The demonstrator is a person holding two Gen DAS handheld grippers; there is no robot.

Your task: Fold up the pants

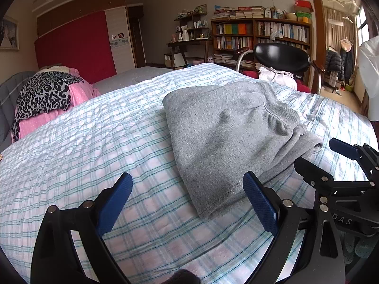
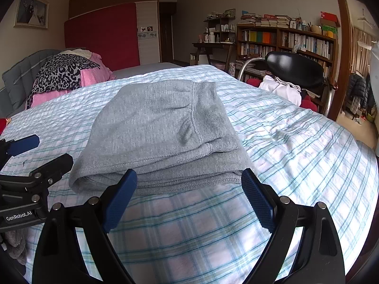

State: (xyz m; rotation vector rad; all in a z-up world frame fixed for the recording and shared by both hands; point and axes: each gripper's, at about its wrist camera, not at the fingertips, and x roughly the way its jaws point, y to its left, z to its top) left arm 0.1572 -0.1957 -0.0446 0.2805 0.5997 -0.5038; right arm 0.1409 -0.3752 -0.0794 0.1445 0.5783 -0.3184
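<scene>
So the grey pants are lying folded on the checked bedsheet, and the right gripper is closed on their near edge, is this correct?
Not quite. The grey pants do lie folded on the checked bedsheet, but the right gripper is not closed on them: its jaws stand wide open just short of the near edge, holding nothing. The right wrist view shows this.

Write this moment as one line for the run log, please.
pants: folded, lying on bed | left tool: open, empty | right tool: open, empty | neither touches pants
</scene>
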